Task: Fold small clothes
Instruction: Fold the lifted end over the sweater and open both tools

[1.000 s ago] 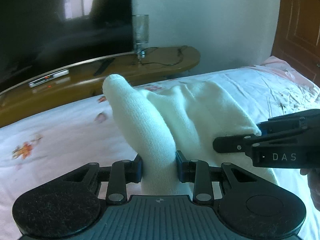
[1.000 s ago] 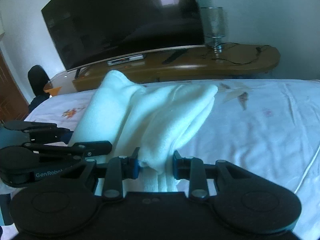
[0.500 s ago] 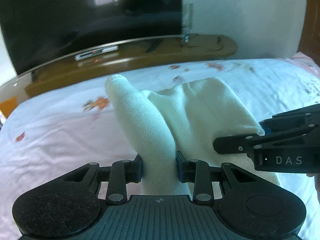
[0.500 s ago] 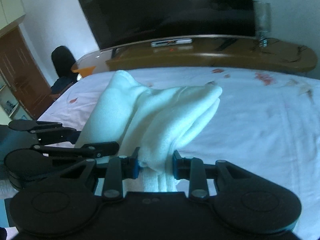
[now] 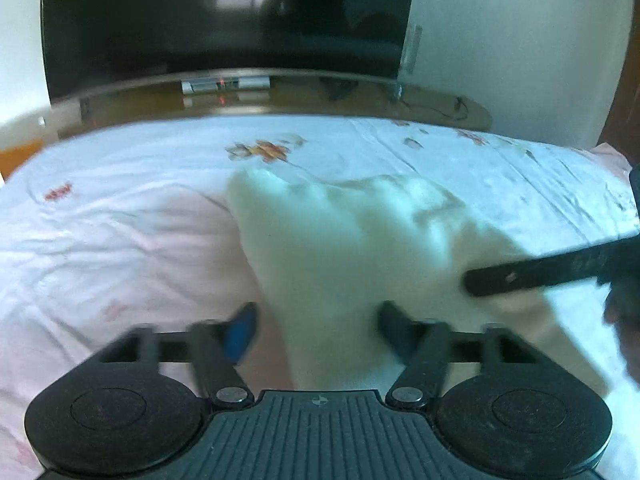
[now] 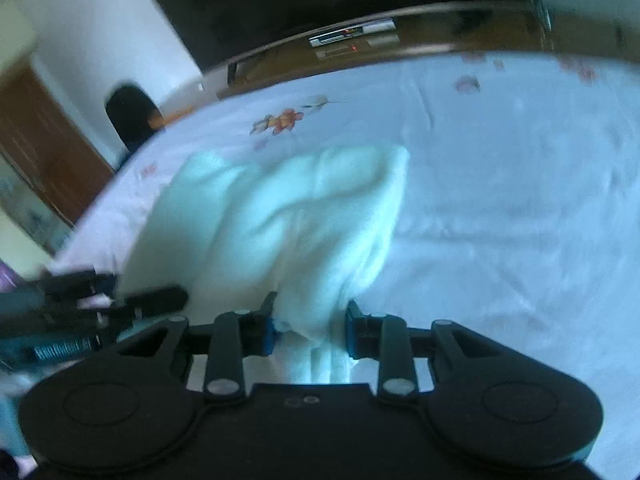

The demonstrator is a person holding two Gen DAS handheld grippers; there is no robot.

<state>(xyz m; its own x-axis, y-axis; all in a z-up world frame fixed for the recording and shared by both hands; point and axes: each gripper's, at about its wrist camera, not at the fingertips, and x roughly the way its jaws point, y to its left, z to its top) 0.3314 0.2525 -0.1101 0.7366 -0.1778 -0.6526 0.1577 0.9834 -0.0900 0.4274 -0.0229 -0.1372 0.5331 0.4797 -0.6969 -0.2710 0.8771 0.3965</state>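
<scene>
The white knit garment lies bunched in soft lengthwise folds on the floral bedsheet, so the fold looks partly made but not flattened or squared. Its long axis runs away from both cameras toward the TV stand (the far end is rounded and slightly raised). The left gripper stands wide open, the near hem lying loose between its jaws. The right gripper is clamped on a gathered near edge. Releasing and smoothing seem to remain.
</scene>
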